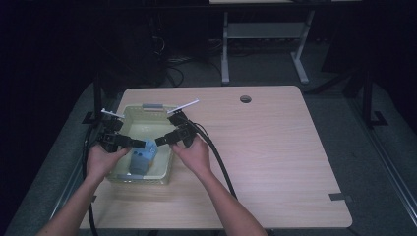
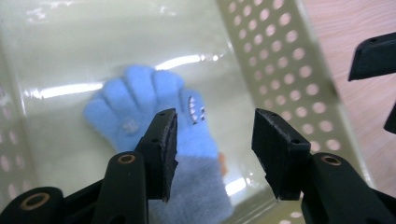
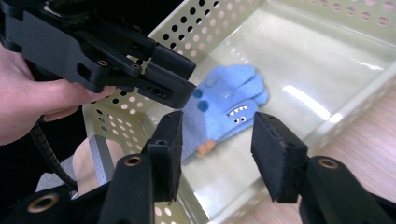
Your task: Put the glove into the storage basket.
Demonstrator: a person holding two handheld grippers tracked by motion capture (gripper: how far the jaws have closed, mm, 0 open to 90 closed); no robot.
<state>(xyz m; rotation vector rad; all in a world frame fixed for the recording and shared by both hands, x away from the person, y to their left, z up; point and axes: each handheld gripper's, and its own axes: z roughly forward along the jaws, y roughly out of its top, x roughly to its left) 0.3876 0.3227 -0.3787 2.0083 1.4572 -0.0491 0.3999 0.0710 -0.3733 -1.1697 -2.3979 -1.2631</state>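
A light blue fleece glove [image 1: 142, 158] with a grey cuff and a small monster face lies flat on the floor of a pale perforated basket [image 1: 147, 181]. My left gripper [image 1: 140, 144] hovers over the basket from its left side, jaws open. In the left gripper view the glove [image 2: 140, 93] lies below and between those open jaws [image 2: 215, 135], untouched. My right gripper [image 1: 160, 141] reaches in over the right rim, also open. In the right gripper view its jaws [image 3: 217, 140] frame the glove [image 3: 229, 93] from above, with the left gripper [image 3: 173, 79] just beyond.
The basket stands on the left part of a wooden table [image 1: 270, 147], close to its left edge. A round cable hole [image 1: 245, 99] is at the back and a grey tape patch [image 1: 340, 197] at the front right. Cables trail from both grippers toward the person.
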